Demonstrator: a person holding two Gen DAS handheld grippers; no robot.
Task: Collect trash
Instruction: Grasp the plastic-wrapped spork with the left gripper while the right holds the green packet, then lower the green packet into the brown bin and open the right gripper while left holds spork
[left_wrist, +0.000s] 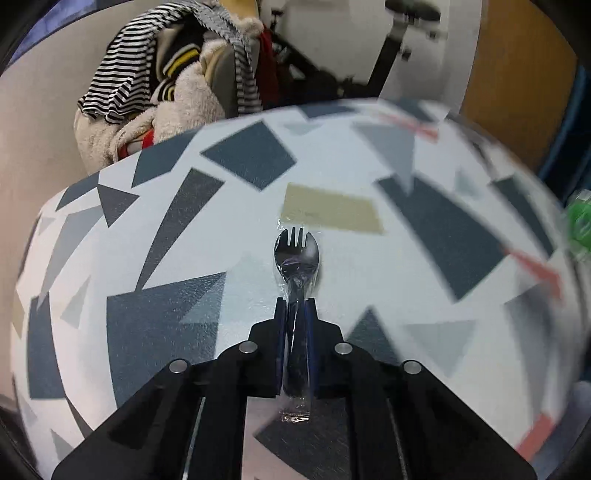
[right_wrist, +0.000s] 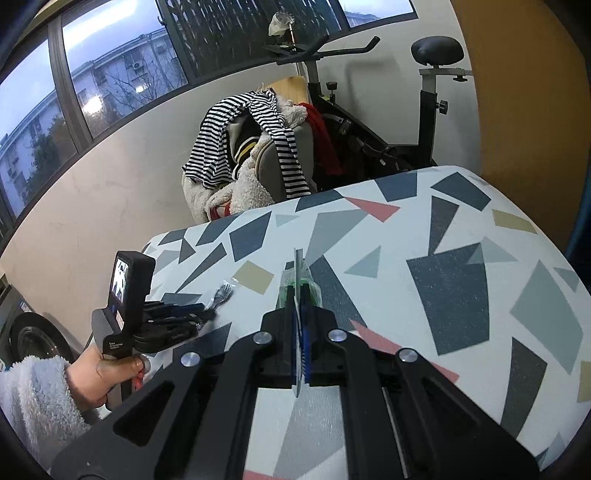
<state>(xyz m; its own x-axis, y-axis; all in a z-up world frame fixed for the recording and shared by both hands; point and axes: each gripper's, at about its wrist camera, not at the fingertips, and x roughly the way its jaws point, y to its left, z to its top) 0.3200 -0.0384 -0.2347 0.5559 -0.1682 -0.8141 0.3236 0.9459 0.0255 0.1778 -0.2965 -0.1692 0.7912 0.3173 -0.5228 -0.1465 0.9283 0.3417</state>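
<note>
a clothes-heaped chair (right_wrist: 255, 162) and exercise bike (right_wrist: 373, 125) stand beneath dusk-lit windows (right_wrist: 122, 62).

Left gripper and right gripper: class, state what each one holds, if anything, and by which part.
The left gripper holds a wrapped black plastic spork by its handle. The right gripper pinches a flat green-and-clear wrapper edge-on near its lower half.

Spork (left_wrist: 296, 254): glossy black plastic, clear crinkled film wrap. Surface (left_wrist: 369, 277): matt, finely textured printed covering. Left hand-held gripper (left_wrist: 295, 306): matt black plastic, shiny metal pins.
</note>
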